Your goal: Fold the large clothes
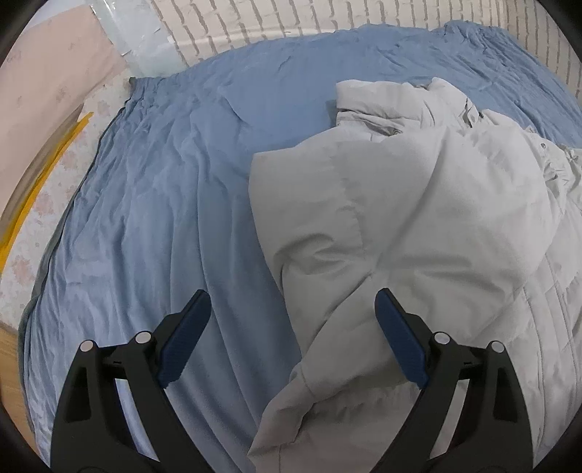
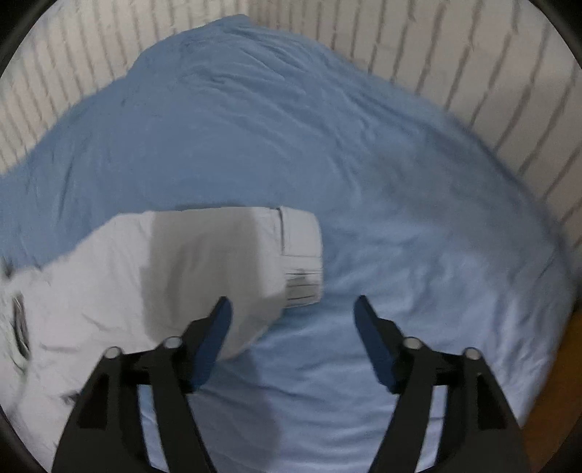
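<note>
The pale grey padded jacket [image 1: 400,218] lies on the blue bedsheet [image 1: 163,182], which covers the bed up to the white brick-pattern wall [image 1: 254,22]. All places below are given relative to the jacket.

Left gripper [image 1: 293,309]: jaws spread wide, nothing pinched. It hangs over the near left edge of the jacket, with a bunched fold of fabric lying beneath the gap and passing behind the right-hand finger. Whether that finger touches the cloth cannot be told. Judgement: it is posted there to take that edge for a fold.

Right gripper [image 2: 293,309]: jaws released, empty. It stands off the jacket's right side, just beyond the sleeve [image 2: 225,262], which reaches out flat onto the sheet and ends in a ribbed cuff [image 2: 303,269]. The left-hand finger overlaps the sleeve's near edge in the picture; the gap between the fingers shows only sheet. The right wrist view is smeared, so fine detail is uncertain.

The body of the jacket is heaped and creased, collar end bundled toward the wall. Judgement: folding is at an early stage; the sleeve laid out to the side looks ready to be turned inward

Beyond the jacket's left side, past the sheet's edge, lie a peach pillow [image 1: 47,72] and floral bedding
</note>
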`<state>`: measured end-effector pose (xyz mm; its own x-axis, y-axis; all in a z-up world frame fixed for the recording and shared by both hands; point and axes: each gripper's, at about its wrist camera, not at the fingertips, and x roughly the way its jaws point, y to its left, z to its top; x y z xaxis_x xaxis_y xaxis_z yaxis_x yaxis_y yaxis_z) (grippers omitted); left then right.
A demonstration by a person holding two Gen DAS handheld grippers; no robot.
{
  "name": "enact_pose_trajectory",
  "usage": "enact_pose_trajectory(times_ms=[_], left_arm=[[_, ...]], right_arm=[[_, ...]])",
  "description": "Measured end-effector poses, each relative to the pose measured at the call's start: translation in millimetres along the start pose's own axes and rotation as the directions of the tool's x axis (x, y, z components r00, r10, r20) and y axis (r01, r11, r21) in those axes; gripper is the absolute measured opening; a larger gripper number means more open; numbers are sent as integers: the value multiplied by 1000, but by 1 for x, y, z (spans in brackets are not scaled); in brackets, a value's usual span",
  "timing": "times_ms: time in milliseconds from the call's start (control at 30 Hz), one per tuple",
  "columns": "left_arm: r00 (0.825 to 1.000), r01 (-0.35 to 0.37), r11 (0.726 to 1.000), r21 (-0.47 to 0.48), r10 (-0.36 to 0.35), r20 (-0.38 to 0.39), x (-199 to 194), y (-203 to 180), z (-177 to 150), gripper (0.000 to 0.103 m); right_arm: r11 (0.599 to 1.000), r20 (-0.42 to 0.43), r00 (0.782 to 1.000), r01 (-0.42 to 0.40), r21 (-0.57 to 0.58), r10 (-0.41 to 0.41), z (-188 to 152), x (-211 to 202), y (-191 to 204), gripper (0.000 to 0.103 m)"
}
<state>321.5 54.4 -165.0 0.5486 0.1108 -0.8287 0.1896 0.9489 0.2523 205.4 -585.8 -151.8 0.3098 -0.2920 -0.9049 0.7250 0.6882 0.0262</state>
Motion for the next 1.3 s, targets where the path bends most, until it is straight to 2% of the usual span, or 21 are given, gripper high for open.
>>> enact_pose_trajectory(times_ms=[67, 167, 233, 267, 333, 367, 400, 433, 467, 500, 600, 667, 800, 933, 1067, 1233, 1267, 1300], left_arm=[[1000, -6, 1000, 3, 6, 3, -2, 0, 1, 91], [1000, -22, 1000, 15, 22, 10, -8, 0, 4, 91], [999, -41, 999, 24, 41, 15, -11, 1, 4, 91], [999, -51, 998, 28, 51, 15, -12, 2, 4, 92], [998, -64, 997, 31, 63, 15, -13, 4, 4, 92], [998, -68, 997, 31, 68, 14, -13, 6, 5, 92], [998, -69, 997, 29, 68, 15, -13, 6, 5, 92], [998, -67, 997, 27, 67, 15, -13, 7, 6, 92], [998, -65, 998, 26, 65, 14, -12, 7, 7, 92], [998, -64, 998, 25, 63, 14, -11, 7, 7, 92], [999, -53, 998, 31, 52, 14, -9, 3, 8, 92], [999, -33, 999, 41, 32, 22, -10, -2, 7, 92], [999, -21, 998, 60, 19, 34, -13, -9, 5, 92], [999, -11, 999, 49, 9, 40, -14, -7, 6, 92], [998, -1, 1000, 23, 0, 62, -22, 3, 7, 92], [997, 1, 1000, 0, -1, 79, -30, 18, 7, 92], [997, 1, 1000, -5, -1, 82, -31, 20, 7, 92], [996, 2, 1000, -9, -1, 84, -32, 22, 7, 92]], right_arm=[[998, -31, 999, -39, 49, 40, -6, 17, 4, 85], [992, -100, 992, -64, 105, 74, -18, 54, 16, 85], [984, -132, 985, -87, 153, 108, -25, 73, 18, 89], [976, -127, 981, -121, 181, 145, -28, 81, 20, 89], [977, -94, 985, -126, 174, 143, -32, 82, 28, 88], [982, -60, 989, -127, 143, 137, -34, 80, 35, 79], [982, -48, 988, -139, 125, 145, -35, 78, 39, 62], [981, -36, 986, -160, 109, 164, -36, 75, 44, 53], [978, -15, 982, -188, 87, 190, -37, 68, 49, 38], [977, 1, 980, -199, 73, 199, -37, 62, 52, 31], [972, 54, 971, -233, 10, 232, -39, 38, 68, 25], [966, 87, 962, -255, -39, 258, -43, 18, 82, 25], [920, 95, 923, -353, -170, 372, -54, -23, 127, 24], [862, 90, 887, -410, -299, 453, -64, -51, 178, 24], [802, 110, 851, -431, -414, 513, -70, -81, 223, 23], [709, 91, 777, -512, -485, 623, -78, -126, 262, 23], [683, 83, 753, -536, -496, 652, -79, -137, 270, 23], [664, 77, 739, -549, -507, 670, -82, -146, 279, 23]])
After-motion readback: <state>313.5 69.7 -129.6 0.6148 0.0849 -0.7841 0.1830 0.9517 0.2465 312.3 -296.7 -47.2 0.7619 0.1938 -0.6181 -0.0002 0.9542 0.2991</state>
